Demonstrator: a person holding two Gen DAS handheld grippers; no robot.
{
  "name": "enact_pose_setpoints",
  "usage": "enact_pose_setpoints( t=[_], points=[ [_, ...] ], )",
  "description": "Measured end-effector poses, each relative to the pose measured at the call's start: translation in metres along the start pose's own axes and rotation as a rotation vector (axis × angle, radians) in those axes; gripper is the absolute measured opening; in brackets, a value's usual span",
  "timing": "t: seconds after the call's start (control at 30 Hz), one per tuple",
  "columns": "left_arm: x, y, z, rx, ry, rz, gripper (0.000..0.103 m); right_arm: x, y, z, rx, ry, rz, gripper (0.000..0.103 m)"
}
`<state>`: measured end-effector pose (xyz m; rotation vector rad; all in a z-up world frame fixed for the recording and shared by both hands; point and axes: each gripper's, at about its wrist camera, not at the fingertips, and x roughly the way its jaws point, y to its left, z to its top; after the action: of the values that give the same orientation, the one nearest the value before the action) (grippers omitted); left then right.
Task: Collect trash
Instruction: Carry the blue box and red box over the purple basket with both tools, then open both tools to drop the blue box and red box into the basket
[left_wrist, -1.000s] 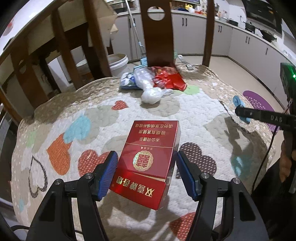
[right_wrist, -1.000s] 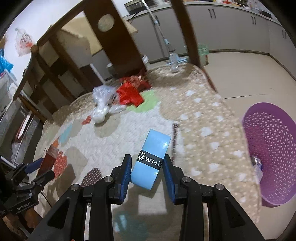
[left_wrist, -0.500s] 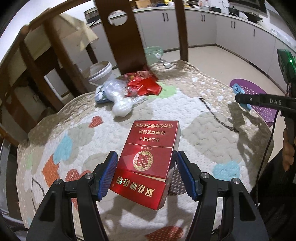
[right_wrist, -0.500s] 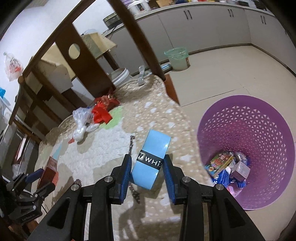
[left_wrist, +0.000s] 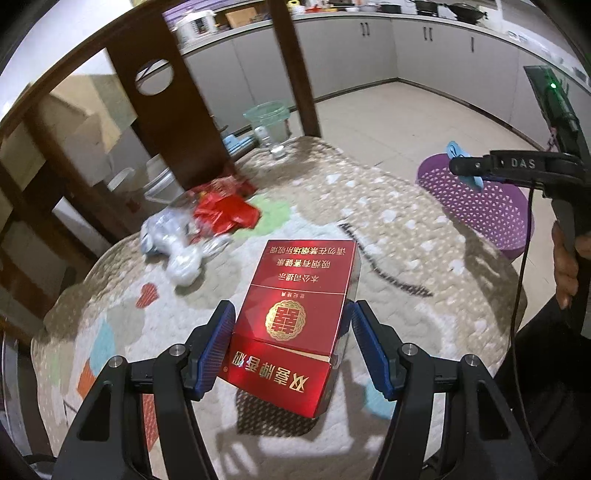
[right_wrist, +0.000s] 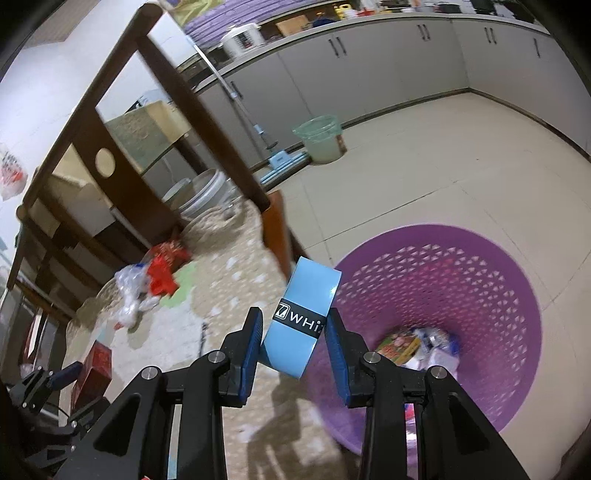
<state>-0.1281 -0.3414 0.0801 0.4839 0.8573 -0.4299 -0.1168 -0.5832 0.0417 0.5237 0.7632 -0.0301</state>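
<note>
My left gripper (left_wrist: 293, 343) is shut on a red cigarette carton (left_wrist: 295, 317), held above the patterned quilted table cover (left_wrist: 399, 236). My right gripper (right_wrist: 293, 349) is shut on a light blue roll with a black band (right_wrist: 303, 314), held over the near rim of the purple basket (right_wrist: 480, 295), which stands on the floor and holds several pieces of trash (right_wrist: 413, 343). In the left wrist view the right gripper (left_wrist: 458, 168) shows at the right with the blue roll (left_wrist: 456, 151) in front of the basket (left_wrist: 480, 206). The left gripper (right_wrist: 61, 373) with the carton (right_wrist: 96, 363) appears at the lower left of the right wrist view.
A clear plastic bag (left_wrist: 177, 247) and red wrappers (left_wrist: 225, 210) lie at the table's far side beside a dark wooden chair back (left_wrist: 162, 110). A black chain (left_wrist: 384, 266) lies on the cover. A green bucket (right_wrist: 321, 138) and a mop stand on the tiled floor.
Both grippers have swung right across the table with their loads. The purple basket has come under the right gripper, and the bag and wrappers have slid left in both views.
</note>
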Motion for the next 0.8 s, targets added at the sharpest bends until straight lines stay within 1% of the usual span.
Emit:
enact_pose_setpoints(
  t=[0.27,0.8],
  points=[
    [0.008,-0.031,0.025,0.065,-0.012,-0.033,0.064,-0.008,-0.039,0.009,0.087,-0.031,-0.029,0.036],
    [0.028,-0.083,0.077,0.113,-0.038,-0.163,0.064,-0.015,-0.074,0.005,0.172,-0.047,-0.08,0.037]
  ],
)
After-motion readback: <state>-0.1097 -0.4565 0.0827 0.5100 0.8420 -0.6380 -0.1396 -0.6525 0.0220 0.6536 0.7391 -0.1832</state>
